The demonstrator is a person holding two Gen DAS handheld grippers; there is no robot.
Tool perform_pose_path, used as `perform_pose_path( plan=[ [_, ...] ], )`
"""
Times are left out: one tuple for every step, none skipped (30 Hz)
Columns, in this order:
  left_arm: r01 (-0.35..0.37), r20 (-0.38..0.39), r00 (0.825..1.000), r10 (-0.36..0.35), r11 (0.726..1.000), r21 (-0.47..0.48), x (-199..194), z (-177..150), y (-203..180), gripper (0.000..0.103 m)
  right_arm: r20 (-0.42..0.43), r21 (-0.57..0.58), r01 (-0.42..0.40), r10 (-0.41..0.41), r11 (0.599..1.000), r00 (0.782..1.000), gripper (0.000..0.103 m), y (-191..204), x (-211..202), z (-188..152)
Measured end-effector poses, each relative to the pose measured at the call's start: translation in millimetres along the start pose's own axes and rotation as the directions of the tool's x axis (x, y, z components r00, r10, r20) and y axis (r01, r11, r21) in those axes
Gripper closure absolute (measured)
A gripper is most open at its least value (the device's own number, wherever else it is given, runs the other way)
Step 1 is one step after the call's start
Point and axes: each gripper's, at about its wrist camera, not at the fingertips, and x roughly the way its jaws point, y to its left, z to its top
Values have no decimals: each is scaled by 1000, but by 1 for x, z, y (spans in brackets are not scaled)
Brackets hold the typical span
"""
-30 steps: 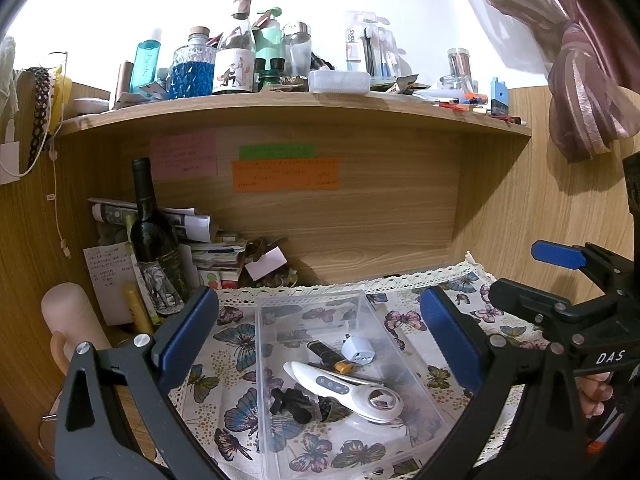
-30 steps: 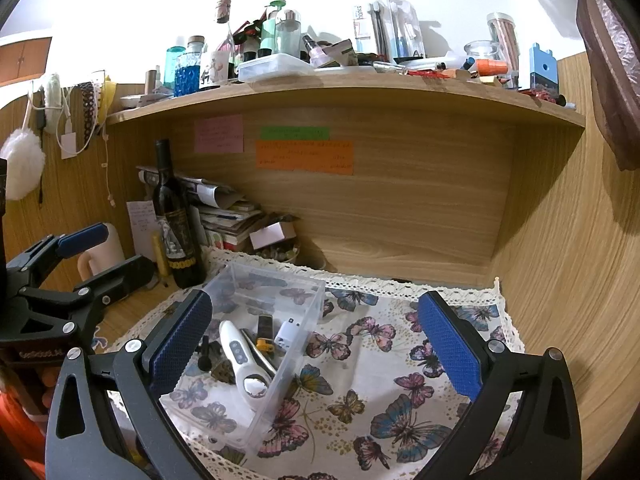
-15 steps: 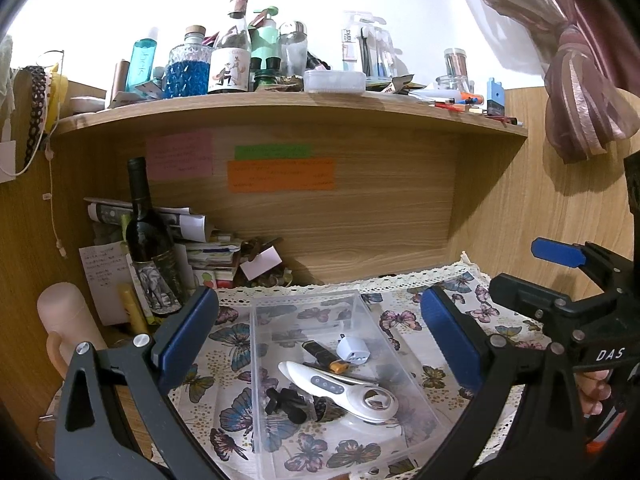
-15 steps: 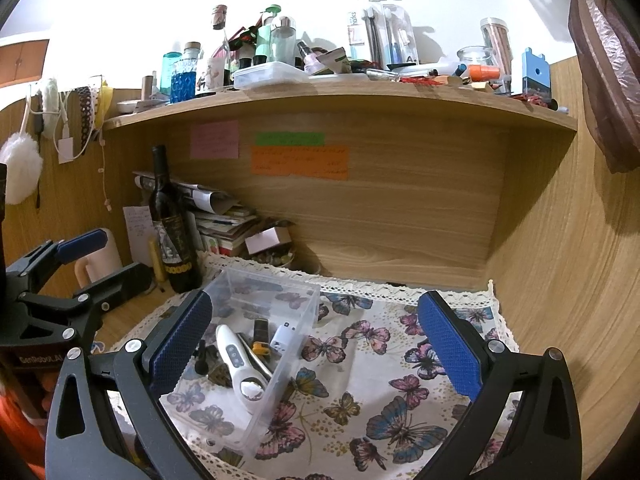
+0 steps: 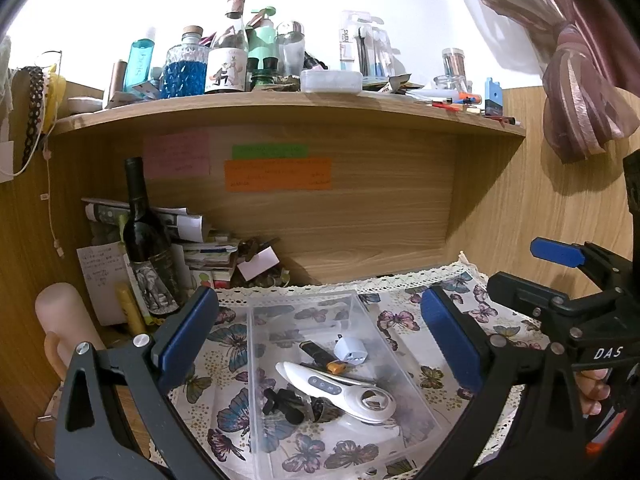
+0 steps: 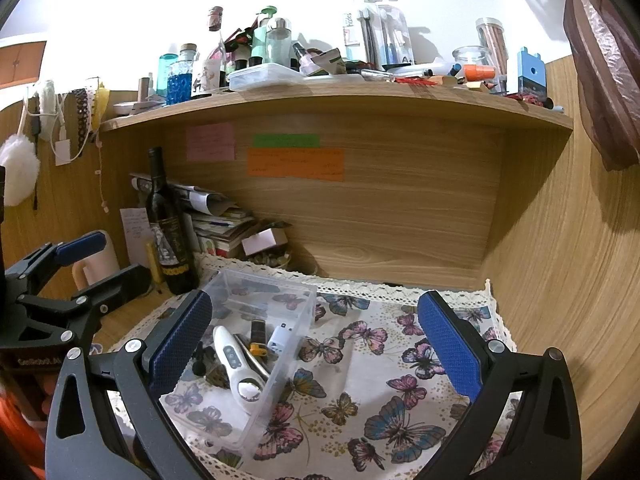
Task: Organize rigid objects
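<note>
- Two views, left wrist first: the left gripper (image 5: 318,334) hangs above the cloth (image 5: 224,340), jaws spread wide with nothing between them.
- A clear bin (image 5: 256,364) sits on the cloth directly under that gap, long side running away from the camera.
- Inside the bin lie a white handheld device (image 5: 334,390), a small white adapter (image 5: 351,351), a black stick with an orange tip (image 5: 322,356) and a black clip-like piece (image 5: 282,400), all close together.
- The right gripper (image 5: 560,268) shows at the right edge, well apart from the bin.
- A wine bottle (image 5: 146,244) stands upright at the back left, beside stacked papers (image 5: 208,252).
- Right wrist view: the right gripper (image 6: 314,338) is also wide open and holds nothing.
- The bin (image 6: 296,330) lies toward its left finger; bare cloth (image 6: 384,380) fills the rest of the gap.
- The device (image 6: 236,364) and adapter (image 6: 280,338) rest inside the bin.
- The left gripper (image 6: 92,260) appears at the left edge, near the bottle (image 6: 168,236).
- A shelf (image 6: 360,98) above carries many bottles and jars.
</note>
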Motion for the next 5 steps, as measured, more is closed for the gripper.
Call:
perform_pose_path(
  plan=[
    [1, 0, 1000, -1, 1000, 0, 0, 0, 0, 0, -1, 0, 2, -2, 1000, 1000, 0, 1, 0, 0],
    [4, -1, 1000, -4, 1000, 0, 1, 0, 0, 0, -1, -1, 6, -6, 1000, 1000, 0, 1, 1, -1],
    [5, -2, 1000, -5, 1000, -2, 1, 0, 0, 0, -1, -3, 9, -9, 1000, 1000, 0, 1, 1, -1],
    [5, -2, 1000, -5, 1000, -4, 1, 0, 0, 0, -2, -4, 10, -10, 1000, 1000, 0, 2, 2, -1],
    [6, -4, 1000, -6, 1000, -5, 3, 0, 0, 0, -4, -5, 13, -13, 1000, 1000, 0, 3, 3, -2]
  ],
)
